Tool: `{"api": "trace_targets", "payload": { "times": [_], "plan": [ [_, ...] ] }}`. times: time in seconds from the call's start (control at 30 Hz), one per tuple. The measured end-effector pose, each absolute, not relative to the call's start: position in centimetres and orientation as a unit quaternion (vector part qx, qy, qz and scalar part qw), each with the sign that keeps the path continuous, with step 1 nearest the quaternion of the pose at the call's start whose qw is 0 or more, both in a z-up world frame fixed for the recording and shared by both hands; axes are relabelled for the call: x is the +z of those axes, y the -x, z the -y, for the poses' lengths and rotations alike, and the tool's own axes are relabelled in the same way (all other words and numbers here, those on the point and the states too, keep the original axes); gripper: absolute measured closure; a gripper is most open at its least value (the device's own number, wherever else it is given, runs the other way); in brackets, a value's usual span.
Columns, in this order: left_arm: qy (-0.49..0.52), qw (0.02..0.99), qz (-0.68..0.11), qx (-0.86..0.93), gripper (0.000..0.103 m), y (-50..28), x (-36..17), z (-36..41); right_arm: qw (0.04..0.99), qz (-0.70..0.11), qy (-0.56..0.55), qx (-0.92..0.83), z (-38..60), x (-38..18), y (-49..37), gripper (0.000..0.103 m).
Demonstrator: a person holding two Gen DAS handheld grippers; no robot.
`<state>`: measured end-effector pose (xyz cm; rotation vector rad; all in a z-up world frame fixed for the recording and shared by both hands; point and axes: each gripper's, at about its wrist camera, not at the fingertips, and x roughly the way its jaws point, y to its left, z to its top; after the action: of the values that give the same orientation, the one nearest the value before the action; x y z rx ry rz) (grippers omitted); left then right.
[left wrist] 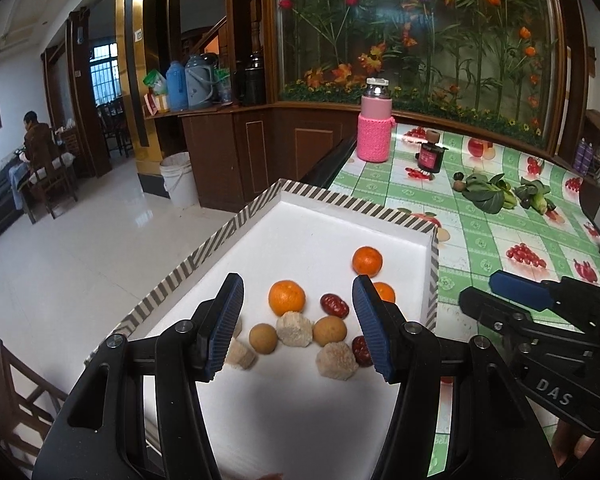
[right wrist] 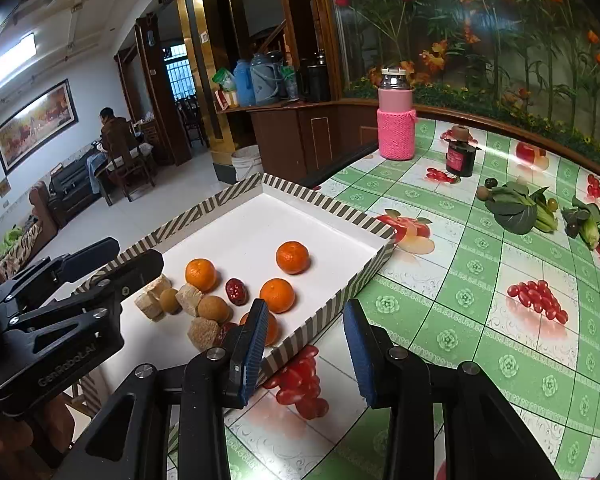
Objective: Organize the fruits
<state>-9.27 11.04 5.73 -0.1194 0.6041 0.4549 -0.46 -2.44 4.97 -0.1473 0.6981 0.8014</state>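
Note:
A white tray with a striped rim (left wrist: 220,236) (right wrist: 340,208) holds several oranges (left wrist: 287,298) (right wrist: 293,257), two red dates (left wrist: 334,305) (right wrist: 236,291), two brown longans (left wrist: 263,338) (right wrist: 213,307) and several pale rough chunks (left wrist: 336,360) (right wrist: 189,294). My left gripper (left wrist: 298,292) (right wrist: 138,250) hovers open above this cluster, with nothing between its fingers. My right gripper (right wrist: 305,308) (left wrist: 480,286) is open and empty too, over the tray's near right rim and the tablecloth. One orange (right wrist: 272,330) is partly hidden behind its left finger.
On the green checked tablecloth (right wrist: 480,320) stand a pink bottle (right wrist: 396,120) and a dark jar (right wrist: 460,156). Leafy greens (right wrist: 516,208) and small dark fruits lie at the far right. A white bucket (left wrist: 178,178) stands on the floor; a person sits far left.

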Motion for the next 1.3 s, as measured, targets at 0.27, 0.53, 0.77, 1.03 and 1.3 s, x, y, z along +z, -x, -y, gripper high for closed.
{"api": "trace_targets", "payload": {
  "times": [0.27, 0.53, 0.77, 1.03, 1.3],
  "plan": [
    [0.051, 0.923, -0.302, 0.235, 0.046, 9.4, 5.4, -11.0, 0.857, -0.337, 0.071, 0.382, 2.6, 4.7, 0.8, 0.065],
    [0.06, 0.923, -0.301, 0.231, 0.046, 9.6, 5.5, -11.5, 0.856, -0.332, 0.077, 0.389, 2.1, 4.9, 1.1, 0.065],
    [0.056, 0.924, -0.299, 0.23, 0.046, 9.5, 5.5, -11.4, 0.851, -0.338, 0.084, 0.392, 1.3, 4.6, 1.2, 0.065],
    [0.06, 0.921, -0.302, 0.239, 0.046, 9.3, 5.3, -11.9, 0.85, -0.341, 0.083, 0.392, 1.3, 4.3, 1.2, 0.065],
    [0.055, 0.92, -0.302, 0.243, 0.046, 9.4, 5.2, -11.7, 0.849, -0.345, 0.08, 0.392, 1.3, 4.0, 1.1, 0.065]
  ]
}}
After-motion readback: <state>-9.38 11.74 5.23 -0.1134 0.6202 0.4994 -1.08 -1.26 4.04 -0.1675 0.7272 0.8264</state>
